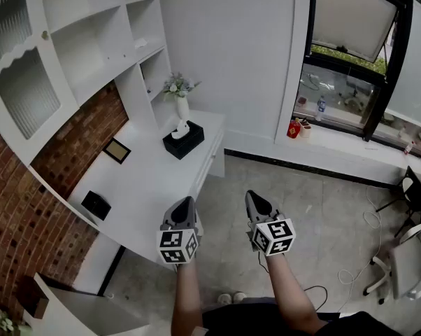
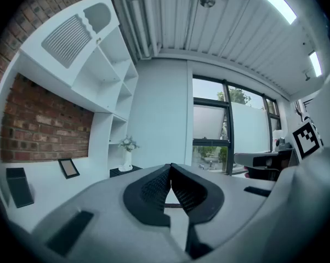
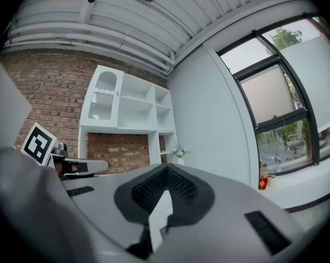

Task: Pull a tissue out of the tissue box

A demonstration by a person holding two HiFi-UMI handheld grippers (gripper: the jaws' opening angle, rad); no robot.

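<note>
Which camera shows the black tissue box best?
The head view: the whole tissue box shows from above, tissue poking out. The left gripper view catches only a far dark sliver; the right gripper view doesn't show it.

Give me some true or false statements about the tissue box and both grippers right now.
1. The tissue box sits on the white desk. True.
2. The left gripper is clamped on the tissue. False: its fingers are together on nothing, well short of the box.
3. A vase of flowers stands near the box. True.
4. The right gripper is wide open. False: its fingers meet at the tips.
5. A tissue sticks up out of the box. True.
</note>
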